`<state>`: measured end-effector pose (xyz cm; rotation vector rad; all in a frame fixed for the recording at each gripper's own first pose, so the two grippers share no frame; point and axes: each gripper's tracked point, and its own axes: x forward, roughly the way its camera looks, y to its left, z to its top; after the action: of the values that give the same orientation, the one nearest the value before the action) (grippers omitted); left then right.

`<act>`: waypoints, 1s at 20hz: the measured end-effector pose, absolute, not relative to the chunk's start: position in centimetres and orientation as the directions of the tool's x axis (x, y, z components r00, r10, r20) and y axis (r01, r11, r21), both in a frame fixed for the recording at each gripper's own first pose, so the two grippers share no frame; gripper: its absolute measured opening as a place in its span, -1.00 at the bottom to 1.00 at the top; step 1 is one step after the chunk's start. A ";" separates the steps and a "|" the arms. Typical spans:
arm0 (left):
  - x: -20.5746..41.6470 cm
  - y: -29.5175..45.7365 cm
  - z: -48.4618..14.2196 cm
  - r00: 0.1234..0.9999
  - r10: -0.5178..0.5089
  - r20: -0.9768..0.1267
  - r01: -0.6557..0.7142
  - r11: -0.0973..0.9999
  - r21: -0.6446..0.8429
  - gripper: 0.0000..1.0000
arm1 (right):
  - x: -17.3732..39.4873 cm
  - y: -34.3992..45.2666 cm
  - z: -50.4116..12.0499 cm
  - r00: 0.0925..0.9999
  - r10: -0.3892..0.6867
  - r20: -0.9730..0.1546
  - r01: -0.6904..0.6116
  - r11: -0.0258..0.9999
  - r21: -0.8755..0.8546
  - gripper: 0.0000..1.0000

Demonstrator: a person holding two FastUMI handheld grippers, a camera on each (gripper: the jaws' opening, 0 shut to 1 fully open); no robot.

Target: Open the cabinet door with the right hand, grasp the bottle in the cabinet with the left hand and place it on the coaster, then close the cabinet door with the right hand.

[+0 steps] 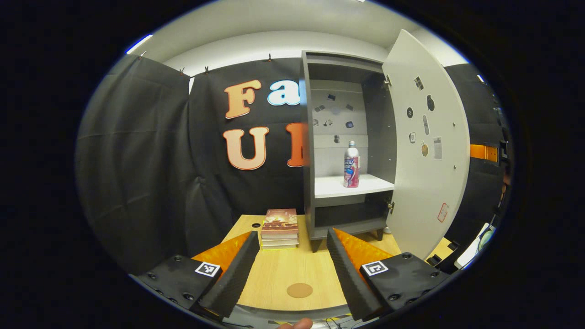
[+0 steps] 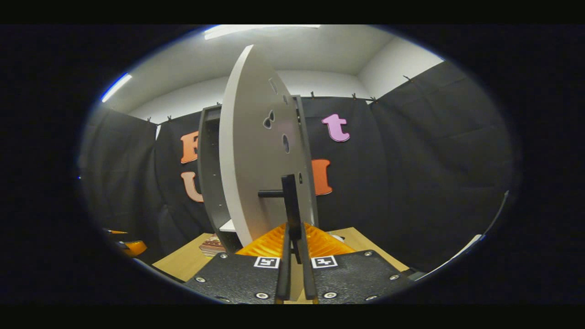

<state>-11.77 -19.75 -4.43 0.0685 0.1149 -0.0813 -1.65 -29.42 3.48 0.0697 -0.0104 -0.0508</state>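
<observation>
The grey cabinet [image 1: 309, 137] stands on the wooden table with its white door [image 1: 427, 151] swung wide open to the right. A white bottle with a pink label [image 1: 351, 165] stands upright on the white shelf [image 1: 352, 186] inside. My left gripper [image 1: 289, 256] is open, low over the table, well short of the cabinet. A round brown coaster [image 1: 299, 290] lies on the table between its fingers. In the right gripper view my right gripper [image 2: 292, 228] is shut on the door's black handle [image 2: 289, 196], with the door [image 2: 256, 151] seen edge-on.
A stack of books [image 1: 279, 227] lies on the table [image 1: 283, 269] just left of the cabinet's base. Black cloth walls close in the booth. A fingertip [image 1: 299, 323] shows at the bottom edge of the left gripper view.
</observation>
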 end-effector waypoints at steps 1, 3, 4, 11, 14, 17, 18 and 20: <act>-11.7 -20.1 -4.3 0.990 -0.084 -0.113 0.092 0.994 0.068 0.93 | -1.8 -31.0 3.4 0.998 -0.059 0.003 0.058 0.996 0.066 -0.89; -11.4 -20.8 -4.3 0.990 -0.087 -0.108 0.096 0.992 0.076 0.93 | -1.8 -33.7 3.4 0.997 -0.074 0.004 0.073 0.995 0.068 -0.91; -11.3 -21.0 -4.4 0.990 -0.088 -0.110 0.097 0.992 0.079 0.87 | -1.7 -34.6 3.6 0.997 -0.075 0.010 0.074 0.995 0.070 -0.98; -10.3 -21.5 -4.1 0.992 -0.060 -0.111 0.070 0.994 0.087 0.87 | -1.5 -36.2 3.4 1.000 0.004 0.022 -0.006 0.994 0.113 -0.83; -10.2 -21.5 -3.9 0.993 -0.050 -0.107 0.060 0.994 0.091 0.87 | -1.7 -36.2 3.2 1.000 0.005 0.019 -0.007 0.994 0.105 -0.84; -10.5 -21.4 -4.0 0.993 -0.044 -0.110 0.053 0.995 0.083 0.92 | -2.1 -36.2 3.2 1.000 0.011 0.020 -0.013 0.995 0.103 -0.84; -10.5 -21.4 -3.9 0.993 -0.043 -0.110 0.053 0.995 0.084 0.94 | -2.2 -36.3 3.3 1.000 0.010 0.021 -0.013 0.995 0.099 -0.84; -10.1 -21.6 -3.7 0.993 -0.050 -0.104 0.059 0.995 0.084 0.97 | -2.8 -36.2 3.5 1.000 0.005 0.029 -0.008 0.996 0.093 -0.85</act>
<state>-10.15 -21.65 -3.72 0.0867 0.1023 -0.0543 -2.79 -36.20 3.48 0.0935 -0.0286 0.0062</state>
